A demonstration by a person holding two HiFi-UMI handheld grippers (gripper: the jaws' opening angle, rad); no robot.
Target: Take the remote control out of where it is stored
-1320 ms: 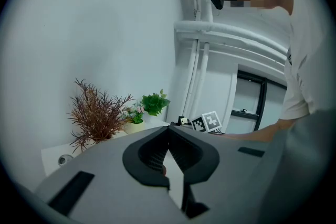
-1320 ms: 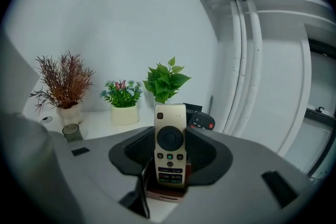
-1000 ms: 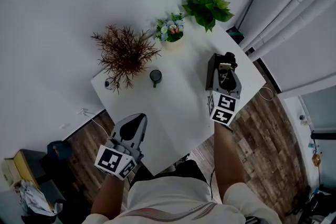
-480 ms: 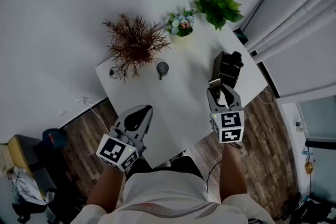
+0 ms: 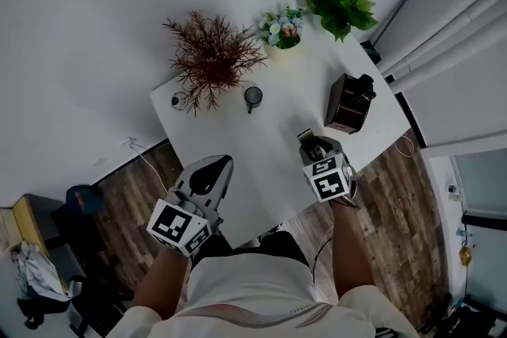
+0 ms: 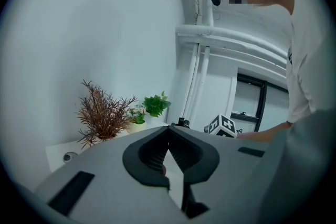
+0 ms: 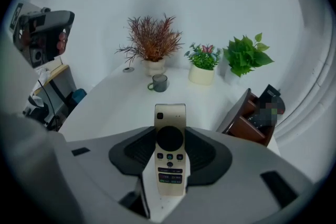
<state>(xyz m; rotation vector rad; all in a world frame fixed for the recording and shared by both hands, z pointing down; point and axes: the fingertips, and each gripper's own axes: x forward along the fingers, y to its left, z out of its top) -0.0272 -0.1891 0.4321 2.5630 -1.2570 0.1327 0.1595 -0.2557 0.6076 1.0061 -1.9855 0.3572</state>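
A: Head view: right tongs point(image 5: 311, 145) are hovering above the white tabletop point(image 5: 261, 164), well apart from the brown holder point(image 5: 346, 103). Left tongs point(image 5: 207, 176) are sitting over its near edge.

B: Left gripper view: tips are meeting, nothing between. Right gripper view: pads are clamping the remote control point(image 7: 170, 149), outside the holder.

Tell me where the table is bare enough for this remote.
Bare: the table's middle, between the mug and the wooden holder, and the strip nearer than the mug. Crowded: the far edge, with dried plant, flowerpot, green plant.
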